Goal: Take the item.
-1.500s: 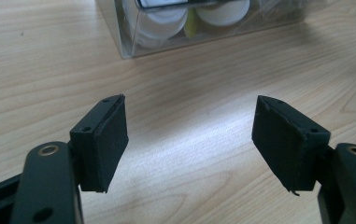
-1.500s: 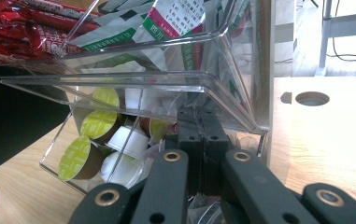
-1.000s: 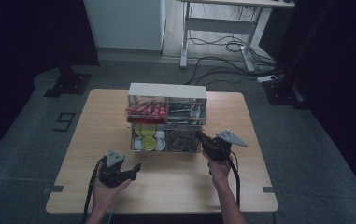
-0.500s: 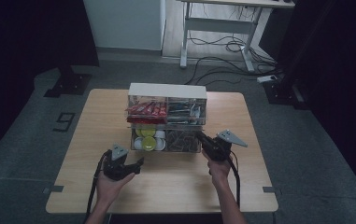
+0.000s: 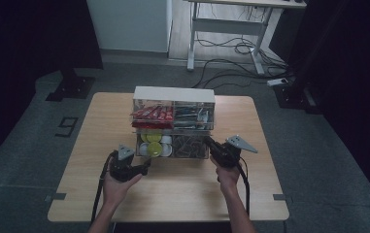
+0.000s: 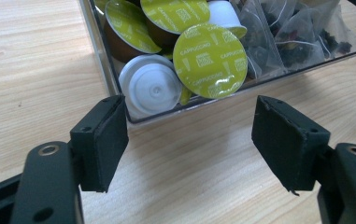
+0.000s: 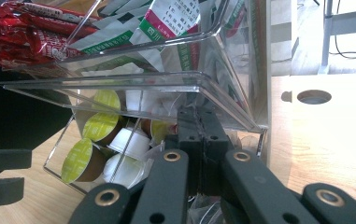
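Standing on grey floor (image 5: 318, 145), a wooden table (image 5: 100, 145) carries left gripper (image 5: 146, 166) released, right gripper (image 5: 207, 141) clenched.

Dim and murky from above, dark at both edges; brighter, sharp close-ups, with glare on clear organizer (image 7: 133, 86).

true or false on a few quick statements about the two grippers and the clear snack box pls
1. The left gripper is open. True.
2. The right gripper is wide open. False: its jaws are pressed together at the clear box.
3. Green capsules lie in the box's lower left compartment. True.
4. The red packets are in the bottom tier. False: they sit in the upper tier.
5. The left gripper holds a capsule. False: its jaws are empty above the table.
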{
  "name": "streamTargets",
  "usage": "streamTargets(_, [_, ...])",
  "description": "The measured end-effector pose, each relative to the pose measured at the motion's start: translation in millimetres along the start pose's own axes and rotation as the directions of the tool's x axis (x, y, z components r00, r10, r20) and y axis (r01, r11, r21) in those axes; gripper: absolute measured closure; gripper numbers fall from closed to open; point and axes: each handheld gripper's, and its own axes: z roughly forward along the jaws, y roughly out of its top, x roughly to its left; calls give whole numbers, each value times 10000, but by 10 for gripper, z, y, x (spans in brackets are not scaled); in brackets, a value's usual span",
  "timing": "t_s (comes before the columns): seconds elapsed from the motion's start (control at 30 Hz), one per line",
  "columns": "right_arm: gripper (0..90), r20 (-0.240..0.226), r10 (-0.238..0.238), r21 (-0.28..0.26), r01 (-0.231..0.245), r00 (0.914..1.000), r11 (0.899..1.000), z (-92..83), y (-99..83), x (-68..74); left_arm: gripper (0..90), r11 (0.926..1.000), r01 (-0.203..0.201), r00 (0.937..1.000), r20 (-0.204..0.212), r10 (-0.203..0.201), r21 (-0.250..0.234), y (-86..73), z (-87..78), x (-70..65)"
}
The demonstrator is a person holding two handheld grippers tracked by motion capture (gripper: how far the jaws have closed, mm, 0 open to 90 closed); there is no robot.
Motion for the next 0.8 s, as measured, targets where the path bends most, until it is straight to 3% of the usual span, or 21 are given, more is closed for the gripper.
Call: streamTargets(0.8, [891,-1,33,-3,-33,10000,10000,-14,9,-17,273,9995,-265,9994,-221,261,-164,148,197,-128])
